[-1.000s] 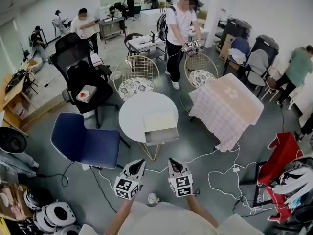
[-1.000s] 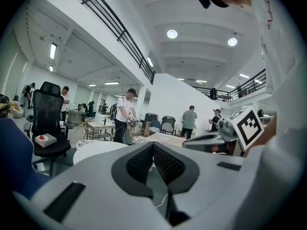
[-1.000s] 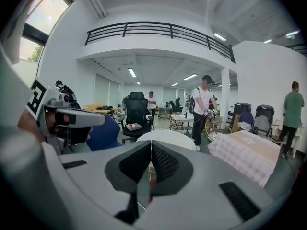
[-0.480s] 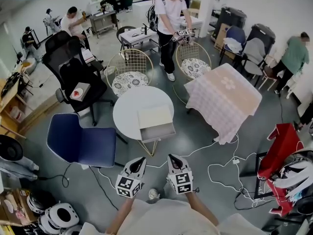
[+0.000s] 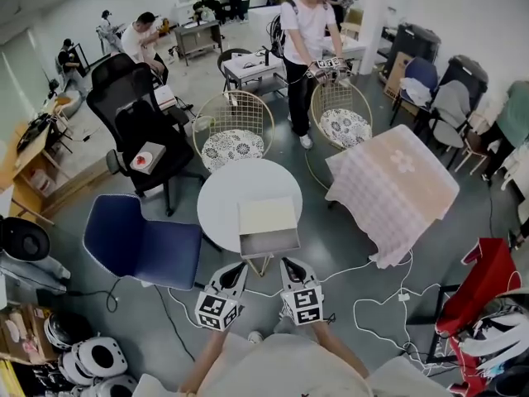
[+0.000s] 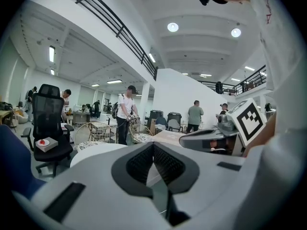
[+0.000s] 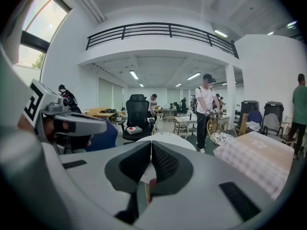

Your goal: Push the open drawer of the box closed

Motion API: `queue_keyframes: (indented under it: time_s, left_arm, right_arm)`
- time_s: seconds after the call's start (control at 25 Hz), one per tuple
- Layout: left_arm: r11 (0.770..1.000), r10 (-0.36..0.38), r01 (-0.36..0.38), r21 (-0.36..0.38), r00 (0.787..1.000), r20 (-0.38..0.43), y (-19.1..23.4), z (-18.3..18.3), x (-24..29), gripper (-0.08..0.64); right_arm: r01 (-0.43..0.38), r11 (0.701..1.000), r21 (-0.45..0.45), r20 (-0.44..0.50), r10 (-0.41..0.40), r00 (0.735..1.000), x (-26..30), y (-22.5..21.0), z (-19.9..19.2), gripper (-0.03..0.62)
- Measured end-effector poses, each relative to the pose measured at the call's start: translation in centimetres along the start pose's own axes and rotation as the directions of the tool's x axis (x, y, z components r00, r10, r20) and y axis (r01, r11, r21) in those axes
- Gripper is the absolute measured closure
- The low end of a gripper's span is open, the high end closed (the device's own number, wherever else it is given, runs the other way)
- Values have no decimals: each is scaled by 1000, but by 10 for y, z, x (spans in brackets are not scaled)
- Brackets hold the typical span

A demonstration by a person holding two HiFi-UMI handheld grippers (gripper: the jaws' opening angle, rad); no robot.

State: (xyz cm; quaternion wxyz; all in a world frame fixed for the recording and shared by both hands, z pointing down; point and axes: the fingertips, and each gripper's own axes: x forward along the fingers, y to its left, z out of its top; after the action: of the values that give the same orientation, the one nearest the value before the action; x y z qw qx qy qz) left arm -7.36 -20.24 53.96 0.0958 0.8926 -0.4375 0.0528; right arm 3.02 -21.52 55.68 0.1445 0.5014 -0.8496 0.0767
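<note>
A cream box (image 5: 266, 215) lies on the round white table (image 5: 223, 195), at its near edge. Its grey drawer (image 5: 269, 242) stands pulled out toward me. My left gripper (image 5: 237, 266) and right gripper (image 5: 286, 263) hover side by side just short of the drawer's front, apart from it. Both are shut with nothing between the pads. In the left gripper view the left gripper (image 6: 153, 150) points at the table (image 6: 93, 151). From the right gripper view, the right gripper (image 7: 151, 150) aims at the same table (image 7: 168, 140).
A blue chair (image 5: 145, 242) stands left of the table, a black office chair (image 5: 136, 131) behind it. Two wire chairs (image 5: 233, 131) and a cloth-covered table (image 5: 395, 187) lie beyond and right. Cables (image 5: 372, 304) trail on the floor. A person (image 5: 307, 35) stands far back.
The table and box have come nearer to me. Both grippers now sit closer to the drawer's front than a second ago, still shut.
</note>
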Motion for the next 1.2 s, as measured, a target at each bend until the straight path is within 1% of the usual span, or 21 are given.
queue_keyframes:
  time_s: [0.24, 0.4, 0.56, 0.72, 0.92, 1.2]
  left_arm:
    - [998, 48, -49, 26, 999, 21, 10, 19, 36, 546]
    - [997, 77, -78, 26, 997, 18, 14, 20, 45, 546]
    - [996, 94, -94, -4, 996, 2, 21, 13, 49, 546]
    - [997, 74, -74, -14, 997, -14, 22, 9, 54, 546]
    - [999, 47, -47, 6, 999, -21, 40, 17, 60, 546]
    - [1000, 21, -21, -10, 999, -48, 47, 3, 56, 546]
  right_arm:
    - [-55, 998, -32, 50, 57, 997, 30, -26, 24, 575]
    - [-91, 996, -22, 40, 92, 995, 39, -32, 22, 575]
    - [-109, 994, 1, 21, 109, 994, 46, -31, 18, 575]
    - [-98, 995, 17, -5, 98, 995, 51, -33, 12, 575]
    - [-71, 997, 18, 4, 71, 997, 67, -28, 26, 575]
    - [-49, 998, 34, -55, 51, 997, 73, -17, 4, 575]
